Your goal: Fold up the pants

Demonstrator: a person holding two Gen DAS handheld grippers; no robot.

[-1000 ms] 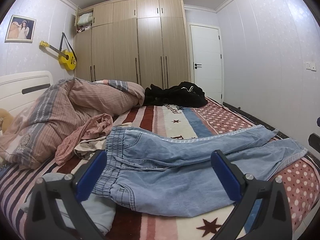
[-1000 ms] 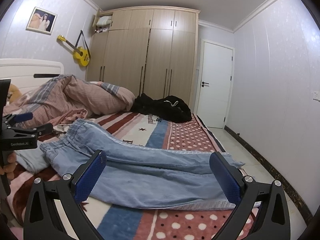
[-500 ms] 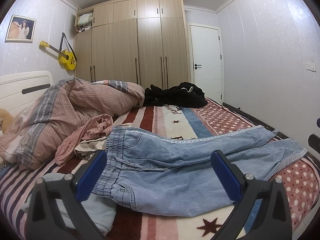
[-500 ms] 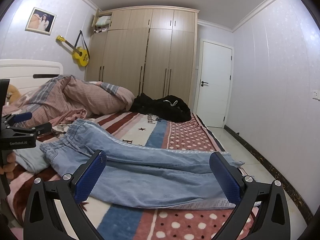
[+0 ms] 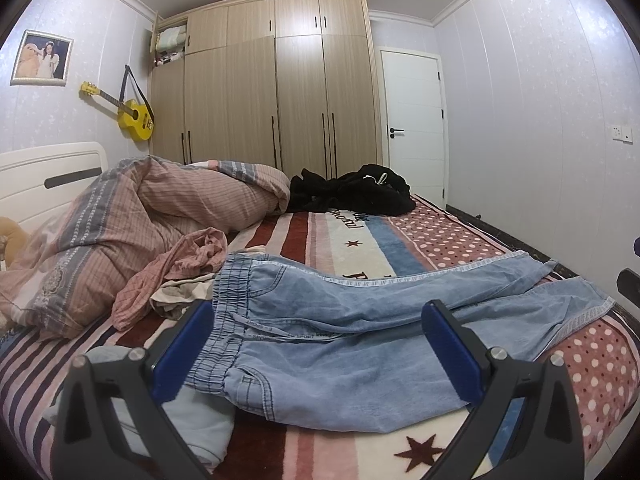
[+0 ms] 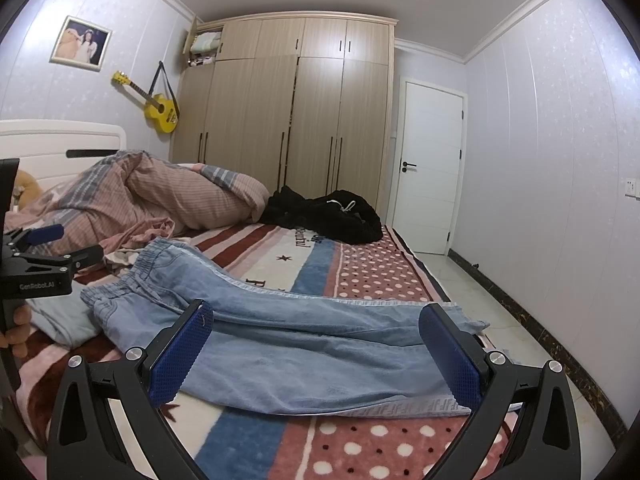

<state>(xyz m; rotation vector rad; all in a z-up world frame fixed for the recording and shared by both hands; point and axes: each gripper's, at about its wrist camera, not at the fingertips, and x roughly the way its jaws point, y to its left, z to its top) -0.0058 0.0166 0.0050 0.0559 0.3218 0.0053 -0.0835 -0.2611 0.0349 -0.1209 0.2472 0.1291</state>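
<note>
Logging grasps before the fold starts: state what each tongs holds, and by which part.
Nothing is held. The left tongs and right tongs are both open, above the light blue denim pants lying on the bed.

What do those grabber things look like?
Each gripper, left and right, has black curved metal arms with silver bolts and bumpy blue pads on its jaws. The left one carries white "GenRobot.AI" lettering.

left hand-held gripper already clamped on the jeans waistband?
No. In the left wrist view the left hand-held gripper has its jaws spread wide above the jeans, with no denim pinched between them.
</note>
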